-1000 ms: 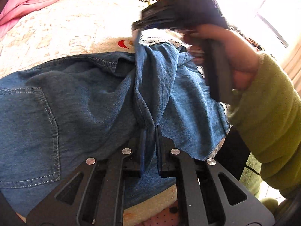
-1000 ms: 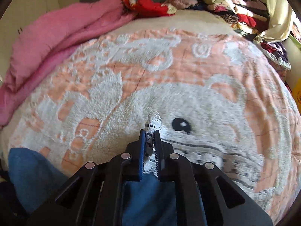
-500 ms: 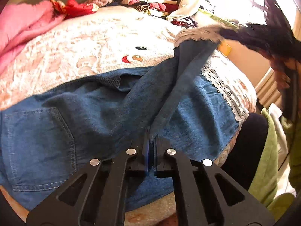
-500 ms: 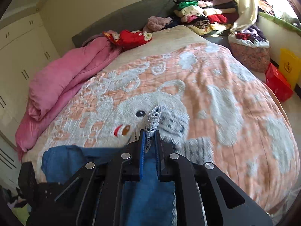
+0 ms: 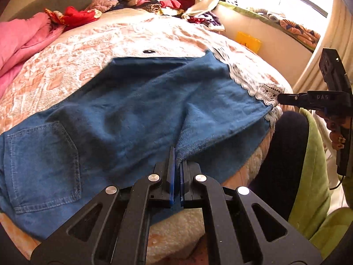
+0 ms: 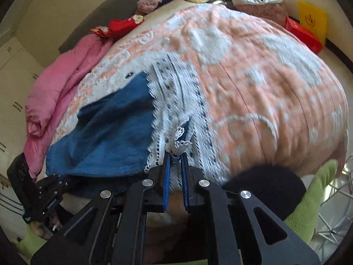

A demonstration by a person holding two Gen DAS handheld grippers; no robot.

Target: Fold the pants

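The left gripper (image 5: 175, 154) is clamped on a fold of the blue denim pants with white lace hems (image 5: 136, 114) at their near edge. The right gripper (image 6: 175, 158) pinches the lace hem (image 6: 176, 101) of a leg, seen at the far right in the left wrist view. The pants lie spread flat across the peach-and-white patterned bedspread (image 6: 253, 77), back pocket (image 5: 44, 163) at the left. A pink quilt (image 6: 55, 92) lies bunched beyond.

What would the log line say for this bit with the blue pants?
stage: spreading pants on bed | left gripper: shut on pants edge | right gripper: shut on lace hem
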